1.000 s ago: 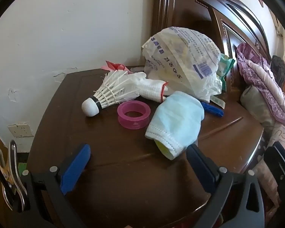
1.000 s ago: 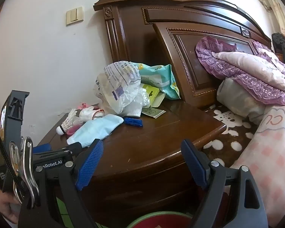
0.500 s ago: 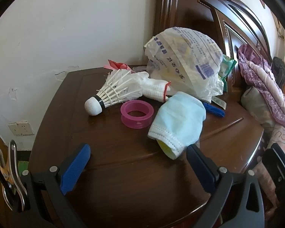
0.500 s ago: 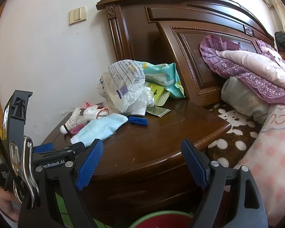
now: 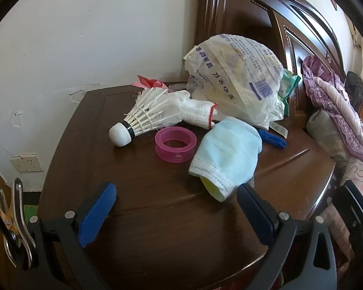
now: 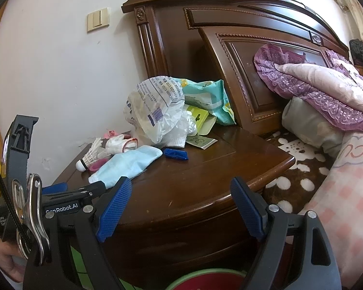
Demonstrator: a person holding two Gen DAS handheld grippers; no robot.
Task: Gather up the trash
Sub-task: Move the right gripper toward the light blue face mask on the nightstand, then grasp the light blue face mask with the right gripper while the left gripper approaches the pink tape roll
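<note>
Left tongs (image 5: 176,207) agape | face mask (image 5: 227,154) just beyond | nightstand (image 5: 157,217)

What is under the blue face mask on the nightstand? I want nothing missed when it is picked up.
A yellow-green object pokes out from beneath the blue face mask at its near, white-edged end. The mask covers the rest of it, so what it is cannot be told.

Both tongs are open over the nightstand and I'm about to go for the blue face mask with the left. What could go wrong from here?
1. The face mask lies against the pink tape ring, so the left tongs may drag or pinch the ring too.
2. Something yellow shows inside the mask's open end; lifting could drop it.
3. The shuttlecock lies close behind and could roll if bumped.
</note>
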